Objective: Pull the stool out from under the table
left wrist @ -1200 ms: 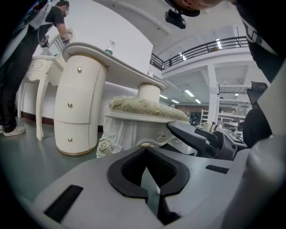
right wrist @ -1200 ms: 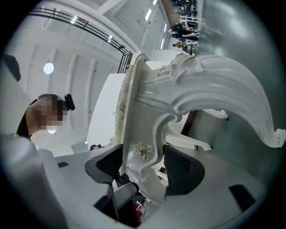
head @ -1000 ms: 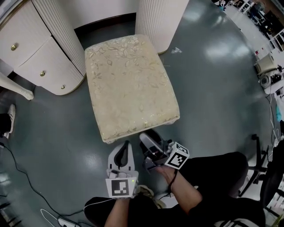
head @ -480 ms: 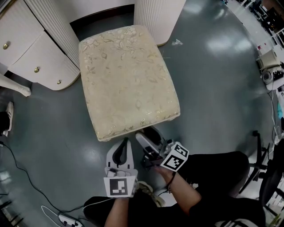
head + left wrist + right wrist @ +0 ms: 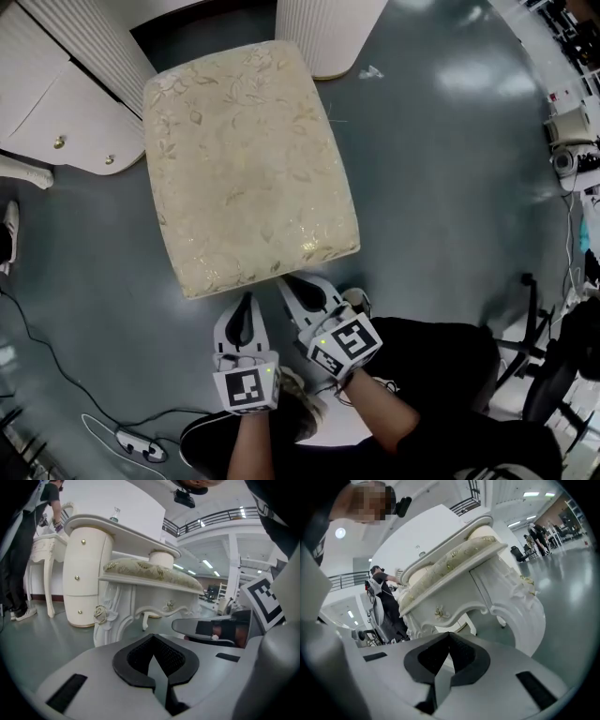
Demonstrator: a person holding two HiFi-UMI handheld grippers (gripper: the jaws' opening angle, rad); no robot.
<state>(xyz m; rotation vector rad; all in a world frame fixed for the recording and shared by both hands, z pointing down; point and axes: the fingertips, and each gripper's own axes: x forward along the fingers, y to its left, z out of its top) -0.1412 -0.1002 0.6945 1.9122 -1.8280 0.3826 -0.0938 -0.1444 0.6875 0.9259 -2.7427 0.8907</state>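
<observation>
The stool (image 5: 248, 169) fills mid-frame, long axis running top to bottom, far end toward the gap in the counter (image 5: 56, 103) at top. Just below its near edge, my left gripper (image 5: 246, 305) and right gripper (image 5: 295, 286) are pinched together, empty; the right's jaws have just been closing. A cable (image 5: 56, 375) trails at lower left.

Head view overhead; gripper views low, close, facing stool (image 5: 248, 169).

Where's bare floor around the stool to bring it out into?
The widest bare grey floor lies right of the cream floral-cushioned stool, bordered by the black chair base. A narrower strip runs left, down to the black cable. Crowded: white drawer cabinet and fluted column behind, the person's legs in front.
</observation>
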